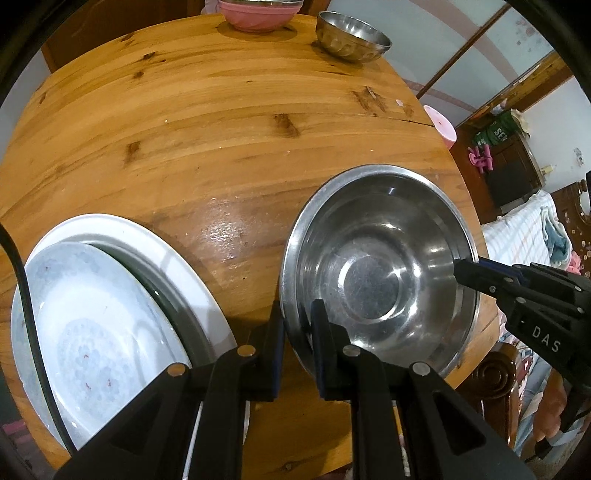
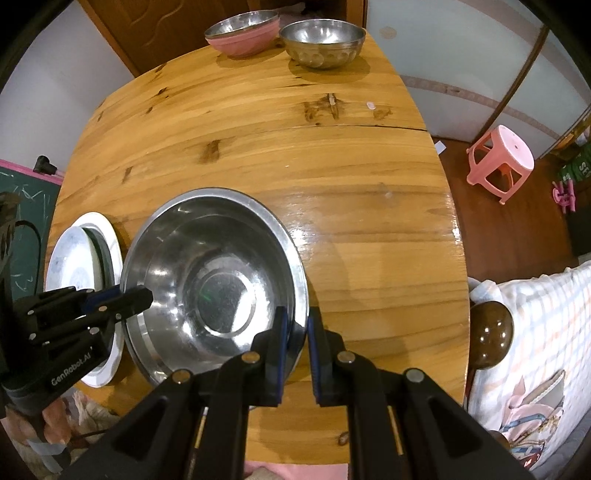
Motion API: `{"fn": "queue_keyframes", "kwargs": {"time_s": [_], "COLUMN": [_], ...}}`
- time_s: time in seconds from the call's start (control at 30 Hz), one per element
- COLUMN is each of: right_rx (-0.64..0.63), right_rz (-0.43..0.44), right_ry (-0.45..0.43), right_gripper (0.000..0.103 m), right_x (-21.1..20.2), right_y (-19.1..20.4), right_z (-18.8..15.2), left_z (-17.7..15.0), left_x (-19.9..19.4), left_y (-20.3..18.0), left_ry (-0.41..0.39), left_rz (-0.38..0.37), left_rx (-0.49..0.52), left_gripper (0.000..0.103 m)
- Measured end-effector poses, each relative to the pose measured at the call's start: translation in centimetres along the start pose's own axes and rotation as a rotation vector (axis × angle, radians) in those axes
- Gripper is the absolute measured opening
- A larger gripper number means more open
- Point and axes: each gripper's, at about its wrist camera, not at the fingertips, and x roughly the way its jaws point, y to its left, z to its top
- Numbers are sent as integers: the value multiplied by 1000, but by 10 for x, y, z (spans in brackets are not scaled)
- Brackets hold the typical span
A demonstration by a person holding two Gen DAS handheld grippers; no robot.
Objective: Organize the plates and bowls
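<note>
A large steel bowl (image 1: 373, 280) (image 2: 221, 288) is low over the near part of the round wooden table (image 1: 221, 129) (image 2: 258, 155); whether it touches the wood I cannot tell. My left gripper (image 1: 297, 314) (image 2: 146, 293) is shut on its left rim. Opposite it, my right gripper (image 2: 298, 317) (image 1: 461, 269) is shut on the right rim. Left of the bowl lies a white plate (image 1: 177, 251) (image 2: 107, 229) with a pale patterned plate (image 1: 92, 314) (image 2: 70, 254) tilted on it. At the far edge stand a pink bowl (image 1: 258, 18) (image 2: 251, 40) with a steel bowl nested inside and a small steel bowl (image 1: 351, 37) (image 2: 321, 44).
A pink plastic stool (image 2: 500, 162) (image 1: 441, 125) stands on the floor to the right of the table. A dark wooden chair knob (image 2: 491, 332) and a checked cloth (image 2: 535, 332) sit close to the table's right edge. A black cable (image 1: 33, 314) runs over the plates.
</note>
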Motion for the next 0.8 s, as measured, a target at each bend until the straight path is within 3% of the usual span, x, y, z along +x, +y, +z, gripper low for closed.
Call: {"fn": "queue_keyframes", "kwargs": {"time_s": [0.13,0.27,0.33,0.5,0.63,0.8], "right_rx": [-2,9,21,20,16,-4], "right_rz": [-1,4,9,3,6,-3], "right_ry": [9,23,24,9,-21,-70], "right_gripper": [11,11,11,13,27,30], "right_x": [2,4,5,1,-9,-26], "right_y": [3,4,3,2,2,5], "right_z": [0,-1,-1,-2,-3,-3], "left_z": [0,0,0,0,-1,-3], "left_x": [-1,-8,-13,-19,-28,-43], "left_y": [-1,-1,-1,1,2,-1], "left_ry": [-12,-49,-73,-86,-105,-146], "left_rz": [19,33,40,43,50,64], "left_rx": [8,11,14,-3,-11,-9], "left_gripper": [15,51,58,66,68,72]}}
